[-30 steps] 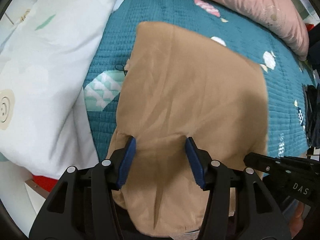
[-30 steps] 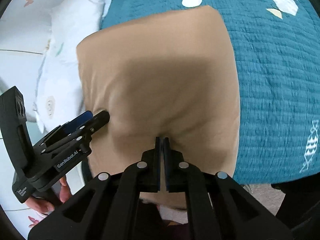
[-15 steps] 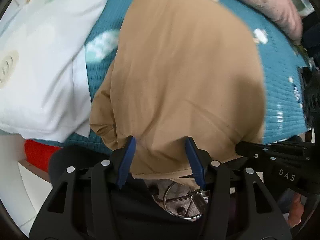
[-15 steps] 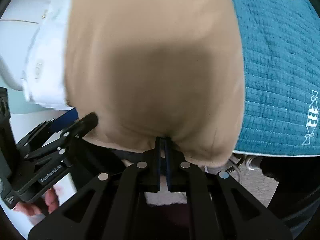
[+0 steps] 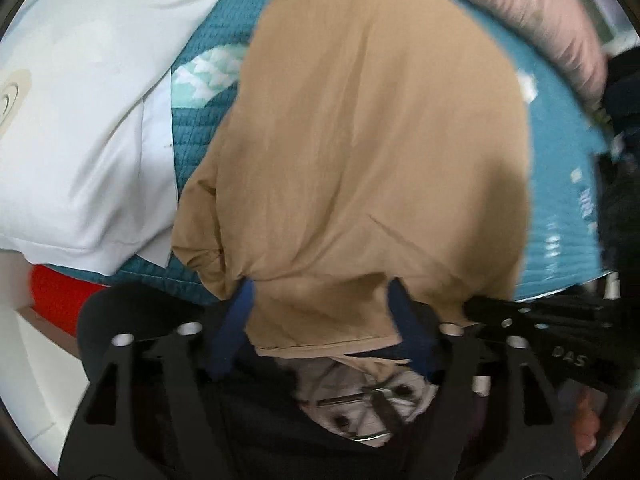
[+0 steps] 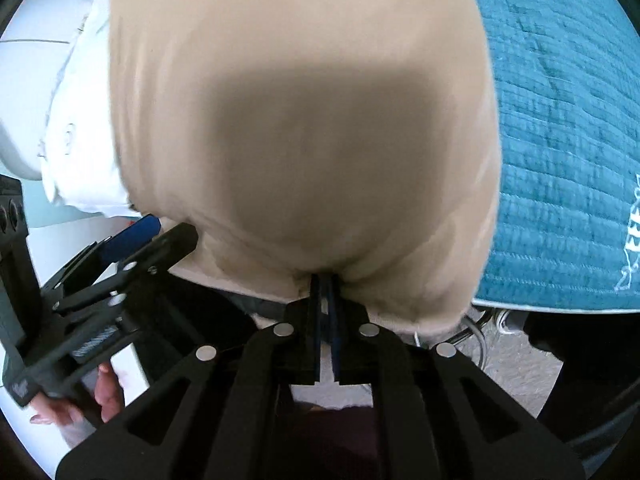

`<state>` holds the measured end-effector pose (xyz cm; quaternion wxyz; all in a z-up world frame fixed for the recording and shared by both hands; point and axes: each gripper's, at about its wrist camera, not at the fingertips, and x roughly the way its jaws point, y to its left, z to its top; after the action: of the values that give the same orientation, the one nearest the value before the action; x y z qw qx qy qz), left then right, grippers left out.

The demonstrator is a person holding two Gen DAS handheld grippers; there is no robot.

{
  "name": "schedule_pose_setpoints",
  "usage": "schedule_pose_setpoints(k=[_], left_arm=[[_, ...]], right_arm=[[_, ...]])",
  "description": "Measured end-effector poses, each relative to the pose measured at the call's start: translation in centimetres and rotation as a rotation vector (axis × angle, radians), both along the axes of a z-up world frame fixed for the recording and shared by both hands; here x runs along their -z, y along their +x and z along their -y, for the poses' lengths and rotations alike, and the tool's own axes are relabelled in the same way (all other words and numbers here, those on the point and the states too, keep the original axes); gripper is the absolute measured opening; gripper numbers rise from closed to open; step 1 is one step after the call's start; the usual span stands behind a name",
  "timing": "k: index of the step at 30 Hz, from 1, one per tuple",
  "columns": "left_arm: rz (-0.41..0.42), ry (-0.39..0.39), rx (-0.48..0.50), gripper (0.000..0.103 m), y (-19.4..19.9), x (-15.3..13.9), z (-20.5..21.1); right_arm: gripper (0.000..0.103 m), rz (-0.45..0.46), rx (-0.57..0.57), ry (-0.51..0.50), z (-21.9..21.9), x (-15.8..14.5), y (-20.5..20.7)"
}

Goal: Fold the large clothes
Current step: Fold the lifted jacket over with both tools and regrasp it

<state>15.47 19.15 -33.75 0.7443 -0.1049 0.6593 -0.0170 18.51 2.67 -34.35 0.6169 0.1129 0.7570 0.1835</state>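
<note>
A tan garment (image 5: pixel 360 140) lies folded on the teal quilt (image 5: pixel 560 184), and its near edge hangs over the bed's side. My left gripper (image 5: pixel 320 304) is at that edge. Its jaws are opening wide, with the cloth's hem loose between the blue pads. In the right wrist view the garment (image 6: pixel 300 120) fills the middle. My right gripper (image 6: pixel 325 280) still pinches a pucker of its near edge, though its jaws are beginning to open. The left gripper (image 6: pixel 152 240) shows at the left of that view, held by a hand (image 6: pixel 104 396).
A white pillow (image 5: pixel 80 120) lies left of the garment and a pink pillow (image 5: pixel 520 12) at the far right. Something red (image 5: pixel 60 292) sits under the bed's edge. Below the edge is floor with a metal-framed object (image 5: pixel 360 404). Dark clothes (image 5: pixel 624 200) lie at the right.
Both grippers have drawn the garment's edge towards the bed's near side, so it now hangs over it. The left jaws have spread wider and the right jaws have parted slightly.
</note>
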Motion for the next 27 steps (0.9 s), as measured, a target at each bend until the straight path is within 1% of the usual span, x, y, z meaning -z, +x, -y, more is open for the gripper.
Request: schedule_pose_setpoints(k=[1, 2, 3, 4, 5, 7, 8, 10, 15, 16, 20, 22, 23, 25, 27], left_arm=[[0.023, -0.002, -0.015, 0.085, -0.3, -0.8, -0.5], [0.042, 0.002, -0.022, 0.090, -0.4, -1.6, -0.8], [0.062, -0.006, -0.026, 0.090, -0.5, -2.4, -1.2], [0.074, -0.021, -0.031, 0.090, -0.6, -2.9, -1.6], [0.091, -0.052, -0.051, 0.091, -0.5, -3.5, -2.4], [0.099, -0.079, -0.090, 0.092, 0.0, -3.8, -3.9], [0.087, -0.083, -0.118, 0.092, 0.5, -3.6, -4.8], [0.081, -0.094, -0.140, 0.092, 1.2, -3.4, -5.2], [0.072, -0.159, -0.157, 0.092, 4.2, -2.6, -7.1], [0.068, -0.163, -0.159, 0.092, 4.5, -2.3, -7.3], [0.051, -0.210, -0.136, 0.092, 6.5, -0.6, -8.0], [0.037, -0.264, -0.113, 0.092, 7.6, 0.7, -8.3], [0.027, -0.300, -0.113, 0.092, 8.0, 1.5, -8.6], [0.008, -0.387, -0.099, 0.092, 8.7, 3.0, -9.0], [0.000, -0.448, -0.092, 0.092, 9.2, 4.2, -9.5]], right_arm=[[0.015, 0.002, -0.001, 0.017, 0.3, -0.7, 0.0], [0.041, 0.011, 0.003, 0.032, 0.6, -1.4, 0.1], [0.078, 0.028, 0.008, 0.033, 0.9, -2.0, 0.2], [0.089, 0.070, 0.021, 0.021, 1.0, -2.8, 0.3], [0.093, 0.127, 0.041, 0.012, 1.3, -3.8, 0.4], [0.093, 0.167, 0.043, 0.025, 1.6, -5.2, 1.0], [0.093, 0.166, 0.045, 0.034, 1.8, -5.5, 1.3], [0.093, 0.169, 0.085, 0.036, 2.8, -6.1, 2.5], [0.094, 0.162, 0.147, -0.016, 4.7, -5.2, 4.2], [0.094, 0.152, 0.161, -0.029, 5.2, -4.6, 5.1], [0.094, 0.123, 0.196, -0.052, 5.9, -3.1, 6.2], [0.094, 0.112, 0.206, -0.081, 5.6, -2.8, 6.5], [0.094, 0.102, 0.208, -0.086, 5.9, -2.9, 6.1], [0.094, 0.083, 0.197, -0.084, 4.8, -2.5, 6.3], [0.094, 0.082, 0.180, -0.113, 4.3, -2.3, 6.7]])
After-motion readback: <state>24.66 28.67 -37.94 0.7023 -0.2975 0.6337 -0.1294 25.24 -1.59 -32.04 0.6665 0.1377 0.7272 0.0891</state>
